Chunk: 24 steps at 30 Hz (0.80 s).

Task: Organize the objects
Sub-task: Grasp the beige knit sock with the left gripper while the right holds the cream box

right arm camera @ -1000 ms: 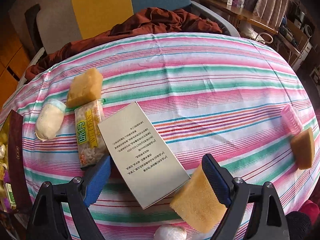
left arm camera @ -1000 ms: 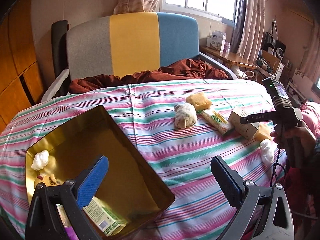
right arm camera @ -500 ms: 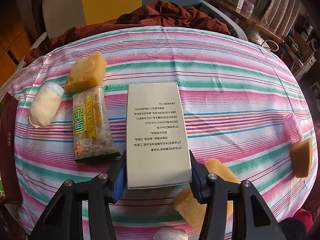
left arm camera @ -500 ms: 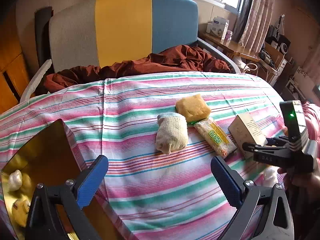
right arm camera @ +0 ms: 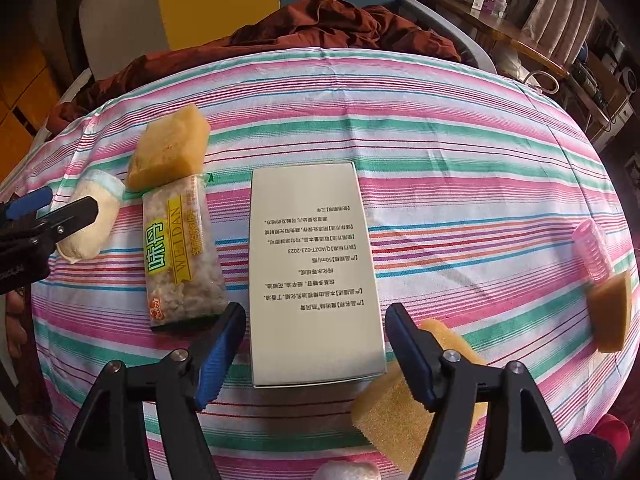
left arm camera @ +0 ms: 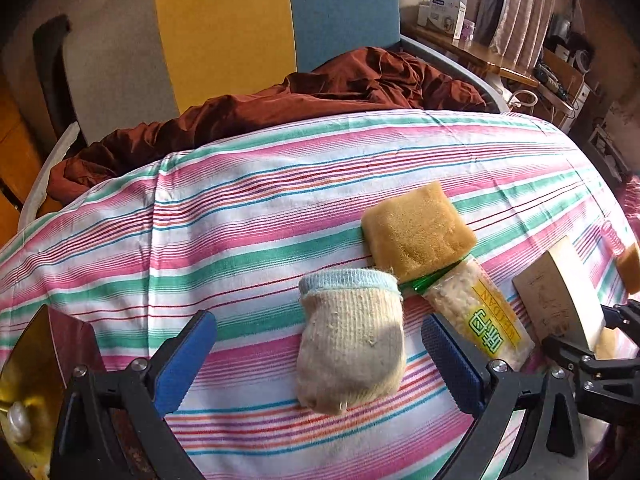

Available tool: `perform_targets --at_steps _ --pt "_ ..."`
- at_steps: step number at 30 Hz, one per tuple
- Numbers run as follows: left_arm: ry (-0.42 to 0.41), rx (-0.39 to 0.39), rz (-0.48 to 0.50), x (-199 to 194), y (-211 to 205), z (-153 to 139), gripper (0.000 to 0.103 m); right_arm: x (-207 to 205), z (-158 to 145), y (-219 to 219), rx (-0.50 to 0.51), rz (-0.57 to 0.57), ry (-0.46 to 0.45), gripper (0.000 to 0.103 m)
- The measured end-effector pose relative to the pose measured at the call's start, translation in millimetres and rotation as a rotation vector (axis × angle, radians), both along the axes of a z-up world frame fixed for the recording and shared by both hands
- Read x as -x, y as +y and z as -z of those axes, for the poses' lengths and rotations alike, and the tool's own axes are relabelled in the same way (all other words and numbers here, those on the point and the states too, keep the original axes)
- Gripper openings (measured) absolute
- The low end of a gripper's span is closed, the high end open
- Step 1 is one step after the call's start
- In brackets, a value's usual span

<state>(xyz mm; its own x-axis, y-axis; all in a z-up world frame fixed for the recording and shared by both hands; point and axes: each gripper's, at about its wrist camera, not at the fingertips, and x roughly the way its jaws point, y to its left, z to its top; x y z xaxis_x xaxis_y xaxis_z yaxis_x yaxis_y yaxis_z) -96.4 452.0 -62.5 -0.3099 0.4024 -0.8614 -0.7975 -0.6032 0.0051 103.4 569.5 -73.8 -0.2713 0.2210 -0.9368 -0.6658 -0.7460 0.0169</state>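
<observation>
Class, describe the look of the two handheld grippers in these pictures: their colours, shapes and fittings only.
Both match. The left gripper and right gripper each have a black plastic frame with angular, triangular cut-outs, silver screw heads at the joints, and jaws faced with blue ribbed rubber pads. No cable or sleeve shows now.

Far half of striped cloth (right arm camera: pixel 460 128) bare, room to pass. Near side crowded: sock (left arm camera: pixel 352 344), sponge (left arm camera: pixel 416 236), snack bag (right arm camera: pixel 180 252), box (right arm camera: pixel 312 272) close together.
</observation>
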Motion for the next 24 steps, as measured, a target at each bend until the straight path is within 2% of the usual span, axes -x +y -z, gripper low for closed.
perform_targets --at_steps 4,7,10,16,18,21,24 --pt "-0.023 0.035 0.005 9 13 17 0.103 2 1 4 -0.007 0.004 -0.004 0.075" --pt "-0.096 0.047 -0.044 22 15 33 0.102 4 1 6 -0.012 0.008 -0.005 0.075" --pt "-0.071 0.03 -0.074 26 11 35 0.103 5 1 8 -0.019 0.013 0.001 0.073" --pt "-0.057 0.033 -0.088 23 7 35 0.103 10 5 8 -0.026 -0.01 -0.019 0.052" --pt "-0.047 0.04 -0.089 20 5 35 0.1 11 6 8 -0.027 -0.013 -0.018 0.052" --pt "-0.023 0.041 -0.083 14 0 29 0.086 13 8 8 -0.021 -0.016 -0.02 0.051" --pt "0.001 0.041 -0.064 4 -4 22 0.059 12 9 8 -0.022 -0.019 -0.023 0.051"
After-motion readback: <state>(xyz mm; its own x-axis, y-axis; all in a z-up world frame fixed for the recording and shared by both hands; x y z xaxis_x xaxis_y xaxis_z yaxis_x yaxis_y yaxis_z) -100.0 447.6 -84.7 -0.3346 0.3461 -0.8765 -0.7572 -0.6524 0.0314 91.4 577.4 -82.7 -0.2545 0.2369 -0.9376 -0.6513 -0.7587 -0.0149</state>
